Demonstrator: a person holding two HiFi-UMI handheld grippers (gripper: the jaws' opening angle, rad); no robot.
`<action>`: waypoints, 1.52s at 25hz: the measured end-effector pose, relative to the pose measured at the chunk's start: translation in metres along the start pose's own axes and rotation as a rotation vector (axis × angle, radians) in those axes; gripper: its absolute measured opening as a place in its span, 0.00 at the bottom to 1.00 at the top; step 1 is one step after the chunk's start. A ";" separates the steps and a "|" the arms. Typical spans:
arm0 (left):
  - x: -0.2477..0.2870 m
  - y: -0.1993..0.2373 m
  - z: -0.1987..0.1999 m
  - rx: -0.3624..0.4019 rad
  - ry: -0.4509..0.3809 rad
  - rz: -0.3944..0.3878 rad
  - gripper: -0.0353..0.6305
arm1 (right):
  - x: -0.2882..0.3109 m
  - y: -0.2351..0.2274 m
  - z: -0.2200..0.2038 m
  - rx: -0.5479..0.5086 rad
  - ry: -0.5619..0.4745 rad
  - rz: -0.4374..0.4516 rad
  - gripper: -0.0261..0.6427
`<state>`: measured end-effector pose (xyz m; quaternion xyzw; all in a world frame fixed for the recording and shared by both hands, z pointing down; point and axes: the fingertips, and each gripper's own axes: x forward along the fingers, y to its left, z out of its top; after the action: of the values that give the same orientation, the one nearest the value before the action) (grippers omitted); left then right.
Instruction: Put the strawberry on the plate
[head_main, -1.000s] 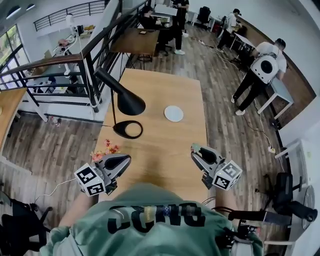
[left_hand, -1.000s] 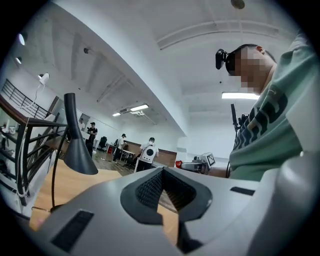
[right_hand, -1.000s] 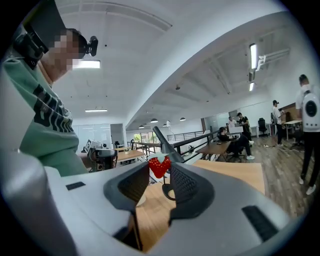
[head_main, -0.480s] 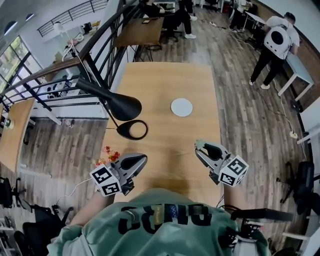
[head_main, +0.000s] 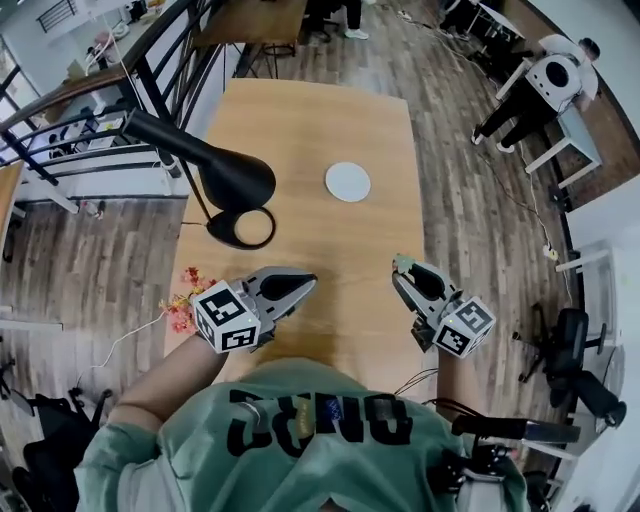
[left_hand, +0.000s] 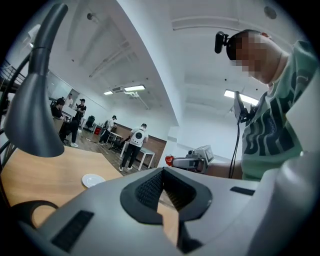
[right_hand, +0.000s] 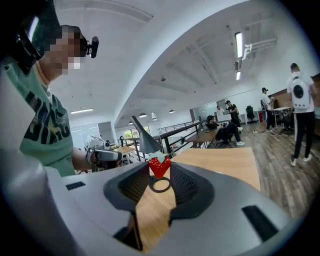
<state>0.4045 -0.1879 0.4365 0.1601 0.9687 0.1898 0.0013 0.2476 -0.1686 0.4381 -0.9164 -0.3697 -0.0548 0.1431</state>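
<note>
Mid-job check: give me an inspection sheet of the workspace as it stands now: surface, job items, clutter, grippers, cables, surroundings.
Surface: wooden table, mostly bare.
Job's things: strawberry held in the right gripper; white plate empty, farther up the table.
Clutter: black desk lamp, ring base on the table's left side; flowers by its near-left edge.
Grippers: right gripper, jaws closed on the strawberry; left gripper, jaws together, nothing between them.
Cables: thin cable on the floor left of the table.
Surroundings: railing at left; person by desks at upper right.
</note>
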 end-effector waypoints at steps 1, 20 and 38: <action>0.006 0.005 0.001 0.004 0.003 0.002 0.06 | 0.005 -0.006 0.000 -0.003 0.005 -0.004 0.24; 0.159 0.190 -0.049 -0.102 0.034 0.173 0.06 | 0.130 -0.195 -0.072 0.003 0.072 0.016 0.24; 0.149 0.319 -0.127 -0.218 0.012 0.328 0.06 | 0.267 -0.288 -0.149 -0.063 0.209 -0.002 0.24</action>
<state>0.3535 0.0911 0.6803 0.3134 0.9033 0.2923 -0.0182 0.2409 0.1606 0.6987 -0.9094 -0.3517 -0.1617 0.1518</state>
